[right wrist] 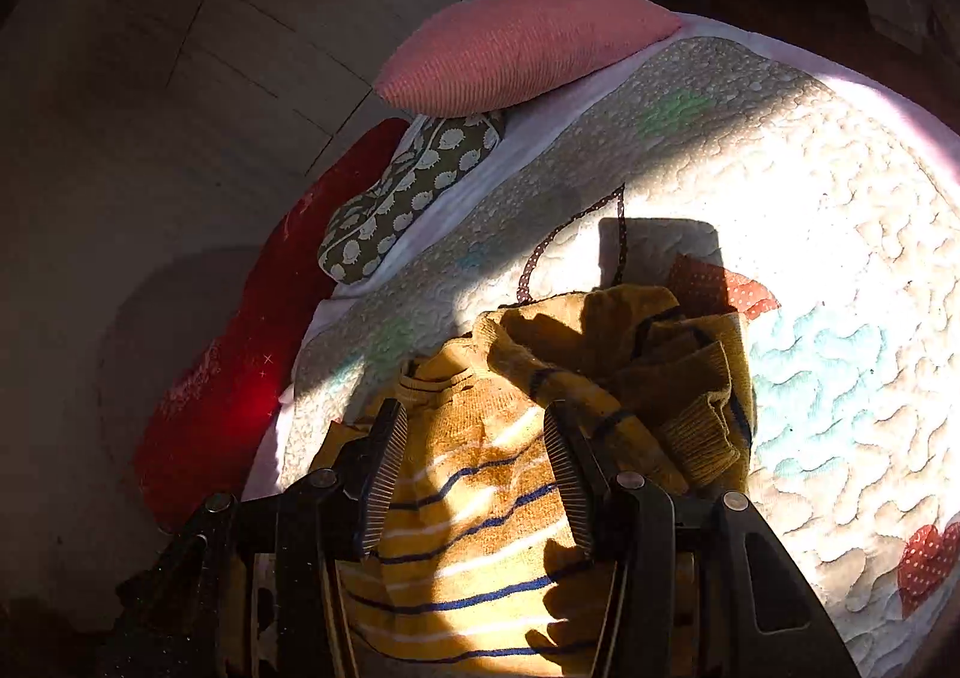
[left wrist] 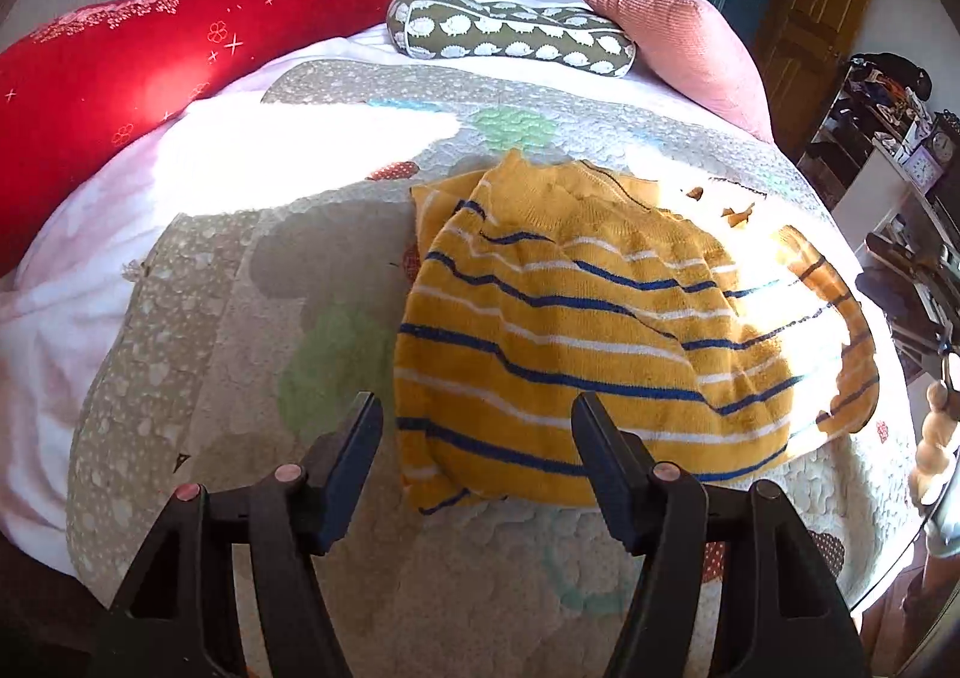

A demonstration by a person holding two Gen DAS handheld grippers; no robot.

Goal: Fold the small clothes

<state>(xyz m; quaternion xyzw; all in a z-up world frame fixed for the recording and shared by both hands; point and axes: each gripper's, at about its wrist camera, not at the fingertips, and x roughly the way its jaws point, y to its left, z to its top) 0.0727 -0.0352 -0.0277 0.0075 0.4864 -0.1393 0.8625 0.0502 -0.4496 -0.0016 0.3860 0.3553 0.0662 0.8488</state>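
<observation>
A mustard-yellow knit sweater (left wrist: pixel 576 330) with blue and white stripes lies partly folded on the quilted bedspread (left wrist: pixel 240 318). My left gripper (left wrist: pixel 477 408) hovers over its near left hem, open, with nothing pinched between the black fingers (left wrist: pixel 354 450). In the right wrist view the same sweater (right wrist: pixel 480 528) lies under my right gripper (right wrist: pixel 474 420), with a bunched sleeve (right wrist: pixel 660 378) heaped just right of it. The right gripper's ribbed pads (right wrist: pixel 387 468) stand apart above the striped fabric and do not press on it.
At the head of the bed lie a long red pillow (left wrist: pixel 150 54), a green hedgehog-print bolster (left wrist: pixel 510 30) and a pink cushion (left wrist: pixel 660 24). Cluttered shelves (left wrist: pixel 888 138) and a wooden bedpost (left wrist: pixel 933 438) stand off the right edge. Strong sun patches fall across the quilt.
</observation>
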